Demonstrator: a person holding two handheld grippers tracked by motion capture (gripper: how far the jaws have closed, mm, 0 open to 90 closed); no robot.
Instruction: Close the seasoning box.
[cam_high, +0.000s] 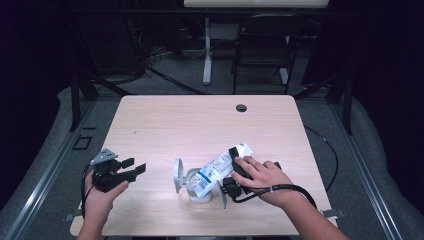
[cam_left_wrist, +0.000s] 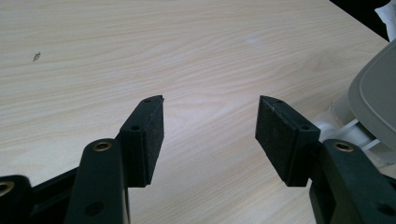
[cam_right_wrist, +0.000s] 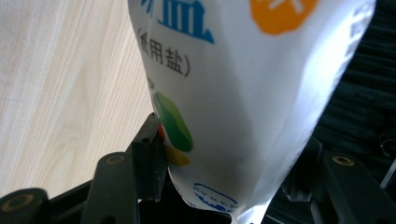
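A: High view first: where is the salt bag?

B: Near the front of the worktop, right of centre. It lies at a slant, its lower end over a white container and its upper end up and to the right, where the right gripper has it.

A: Is that gripper really clamped on it?

B: Yes. In the right gripper view the white bag, with blue print, an orange patch and a green mark, sits between the two black jaws, and the left pad presses against its side. The jaws stand wide, but closed on the bag. The person's right hand lies over the gripper body.

A: And the container?

B: It is pale grey-white, with a round lid standing up at its left side. The bag's lower end rests on or in its mouth; I cannot tell which.

A: The left gripper?

B: Held by the left hand at the front left, well apart from the bag, its jaws pointing right toward the container. In the left gripper view the left gripper has both pads spread with bare wood between them, so it is open and holds nothing. The container's lid shows at the right edge there.
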